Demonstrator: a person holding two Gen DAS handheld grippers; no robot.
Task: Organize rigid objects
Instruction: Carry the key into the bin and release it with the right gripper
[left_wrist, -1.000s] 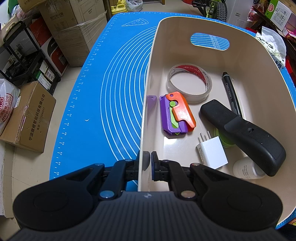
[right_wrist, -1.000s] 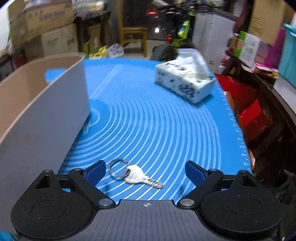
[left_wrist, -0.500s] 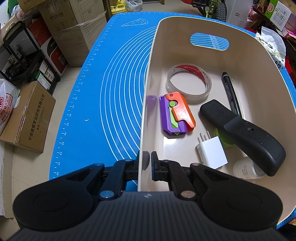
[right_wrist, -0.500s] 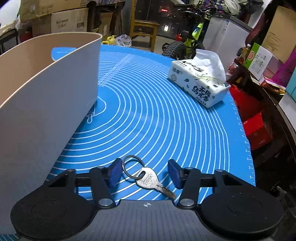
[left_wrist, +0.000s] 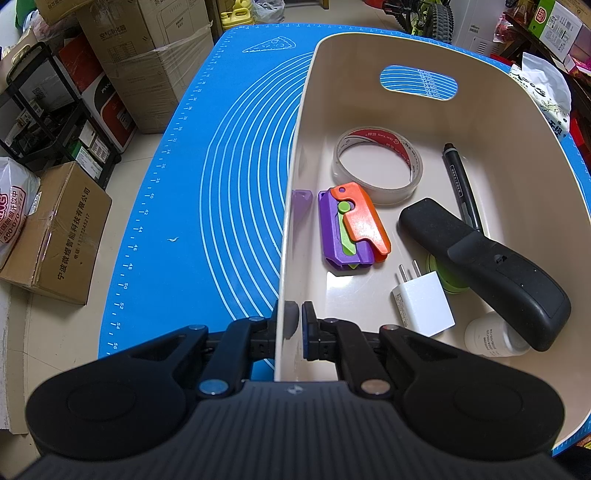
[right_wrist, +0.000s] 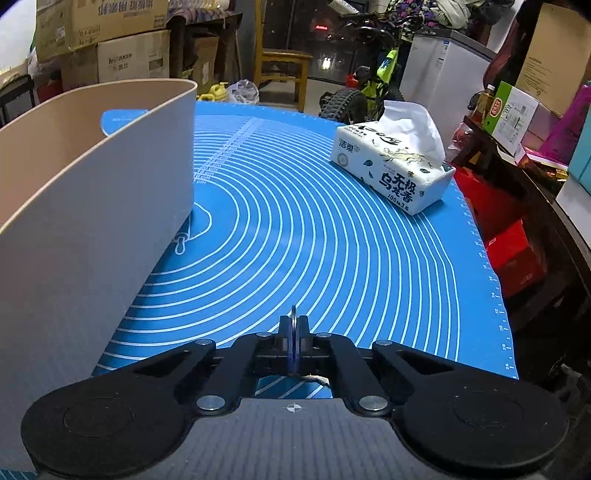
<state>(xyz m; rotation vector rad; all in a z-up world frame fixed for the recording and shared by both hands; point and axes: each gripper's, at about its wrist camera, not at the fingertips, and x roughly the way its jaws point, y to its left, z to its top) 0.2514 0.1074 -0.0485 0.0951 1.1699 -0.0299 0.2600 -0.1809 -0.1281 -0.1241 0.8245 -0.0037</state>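
Between the jaws of the right gripper (right_wrist: 293, 334) a thin metal key ring (right_wrist: 293, 314) stands edge-on, pinched by the blue pads pressed together on it; only its top arc shows above them. The key itself is hidden behind the jaws. Gripper sits low over the blue mat (right_wrist: 332, 240) with white concentric rings, which covers the worktop. To its left rises the outer wall of the beige bin (right_wrist: 92, 221); well beyond on the right, a tissue pack (right_wrist: 395, 166) lies on the mat.

Left gripper (left_wrist: 291, 321): jaws clamped on the near wall of the same bin (left_wrist: 295, 166), one pad outside, one inside.

Inside the bin, from the left wrist view:
- purple, orange and green plastic toy (left_wrist: 352, 229), flat on the floor, close to the gripped wall
- clear tape roll (left_wrist: 376, 166) with red core print, touching the toy's far end
- black pen (left_wrist: 461, 184) along the right side
- black handheld device (left_wrist: 487, 269) lying across the pen's near end and a green round thing (left_wrist: 448, 278)
- white plug adapter (left_wrist: 423, 302), prongs pointing away
- small white bottle (left_wrist: 487, 338), partly under the black device

Cardboard boxes (left_wrist: 55, 236) stand on the floor left of the worktop.
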